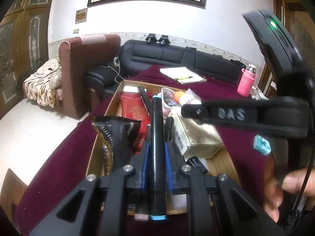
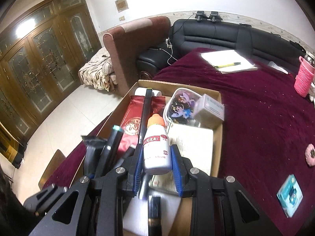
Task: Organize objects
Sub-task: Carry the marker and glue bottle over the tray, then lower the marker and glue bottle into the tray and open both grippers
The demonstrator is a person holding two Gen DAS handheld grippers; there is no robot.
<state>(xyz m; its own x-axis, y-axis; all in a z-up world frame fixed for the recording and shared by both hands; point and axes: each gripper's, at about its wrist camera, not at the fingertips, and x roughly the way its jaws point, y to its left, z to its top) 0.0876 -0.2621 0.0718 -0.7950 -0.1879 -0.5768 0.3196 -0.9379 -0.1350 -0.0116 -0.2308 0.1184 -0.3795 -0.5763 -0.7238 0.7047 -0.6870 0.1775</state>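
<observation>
In the left wrist view, the left gripper (image 1: 157,153) is clamping a black marker with blue end caps (image 1: 156,137) between its blue-padded fingers (image 1: 145,157), the marker lying along the fingers and pointing out over a cardboard box (image 1: 92,157). The box is sitting on a maroon tablecloth (image 1: 59,157) and is holding a black snack wrapper (image 1: 116,137), a red packet (image 1: 133,110), a gold carton (image 1: 198,137) and a cartoon-printed pouch (image 1: 167,96). The right gripper (image 1: 192,111) is reaching in from the right edge, carrying a white bottle with an orange cap (image 1: 187,98) over the box, and a hand (image 1: 279,188) is showing blurred below it. A small teal packet (image 1: 261,142) is lying on the cloth just beside that arm. Further back, a notepad with a yellow pen (image 1: 183,75) and a bottle in a pink knitted sleeve (image 1: 247,80) are standing on the cloth in front of a black sofa (image 1: 177,56)

In the right wrist view, the right gripper (image 2: 157,155) is squeezing the white bottle with an orange cap (image 2: 156,145) upright between its blue pads, hovering above the cardboard box (image 2: 221,137). To the left, the left gripper is appearing only as blurred dark shapes with the marker (image 2: 113,143) rising from it. Inside the box the red packet (image 2: 133,114), the pouch (image 2: 181,104), a small grey carton (image 2: 211,109) and a pale leaflet-like sheet (image 2: 193,143) are lying close together. On the maroon tablecloth (image 2: 256,118) to the right, a pink ring-shaped thing (image 2: 312,154) and the teal packet (image 2: 289,194) are lying well apart from the box
</observation>
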